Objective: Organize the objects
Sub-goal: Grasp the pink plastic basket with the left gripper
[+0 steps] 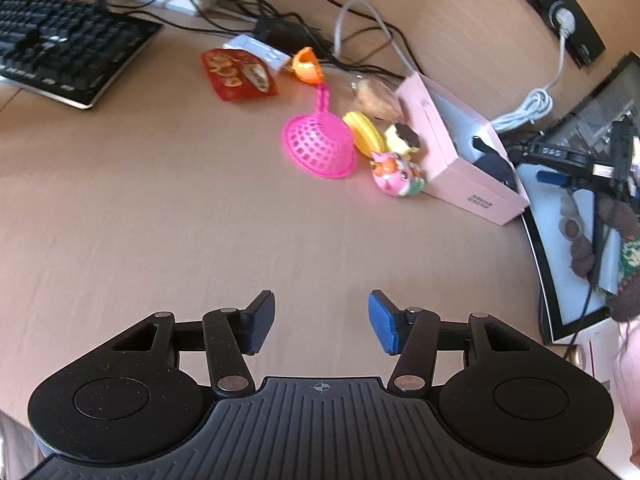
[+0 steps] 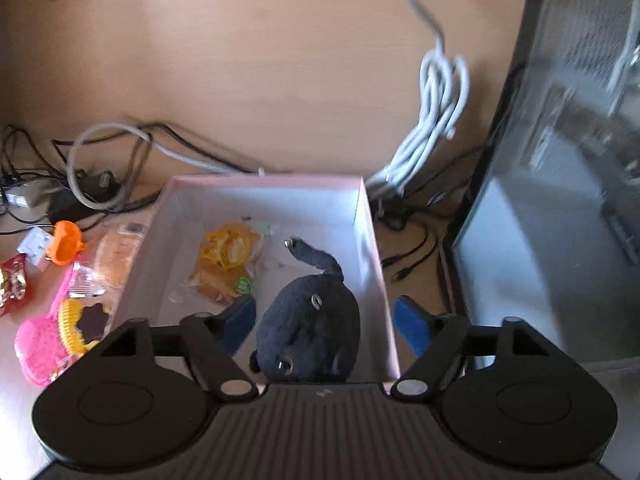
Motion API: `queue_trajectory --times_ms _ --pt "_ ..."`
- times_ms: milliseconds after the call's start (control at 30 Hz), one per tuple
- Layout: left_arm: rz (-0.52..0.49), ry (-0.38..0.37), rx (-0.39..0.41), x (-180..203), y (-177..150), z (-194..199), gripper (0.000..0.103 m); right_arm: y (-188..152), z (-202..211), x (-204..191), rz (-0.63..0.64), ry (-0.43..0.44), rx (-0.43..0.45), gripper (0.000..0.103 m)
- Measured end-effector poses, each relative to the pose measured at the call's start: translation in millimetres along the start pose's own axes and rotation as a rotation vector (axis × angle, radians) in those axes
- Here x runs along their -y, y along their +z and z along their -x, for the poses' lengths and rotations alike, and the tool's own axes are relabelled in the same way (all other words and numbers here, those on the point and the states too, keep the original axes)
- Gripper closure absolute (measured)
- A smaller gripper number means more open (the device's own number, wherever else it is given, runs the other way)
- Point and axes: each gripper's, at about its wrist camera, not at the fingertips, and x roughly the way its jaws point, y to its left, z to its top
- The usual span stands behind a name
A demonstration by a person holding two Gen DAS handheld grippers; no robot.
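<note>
Inside our pink box (image 2: 372, 236), the black plush (image 2: 308, 332) lies lengthwise, tail pointing away; right gripper (image 2: 324, 326) spread around it, not pinching.

We are holding our left gripper (image 1: 321, 320) tilted downward with its jaws standing partly apart, the blue pads (image 1: 382, 322) facing each other and nothing lying between them. We are holding our right gripper (image 2: 324, 326) pitched downward as well, its jaws spread wide and pressing on nothing, each pad (image 2: 410, 326) standing clear on its own side. In the left wrist view our right gripper (image 1: 560, 178) is showing small and dark at the far right edge, with a sleeve (image 1: 624, 216) beside it.
</note>
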Motion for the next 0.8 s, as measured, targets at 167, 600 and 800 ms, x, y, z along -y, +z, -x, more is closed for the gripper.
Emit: queue_trajectory --times_ms 167,600,800 --pt "-0.075 -0.003 0.031 18.4 9.4 -11.6 0.047 -24.3 46.7 -16.8 0.082 0.005 0.091 0.011" --pt "-0.296 0.173 0.192 62.9 101.1 -92.1 0.047 -140.1 102.6 -78.7 0.285 0.043 0.122 0.002" --pt "-0.326 0.248 0.13 59.7 103.0 -138.6 0.033 -161.2 103.0 -70.6 0.214 0.089 0.05 0.002"
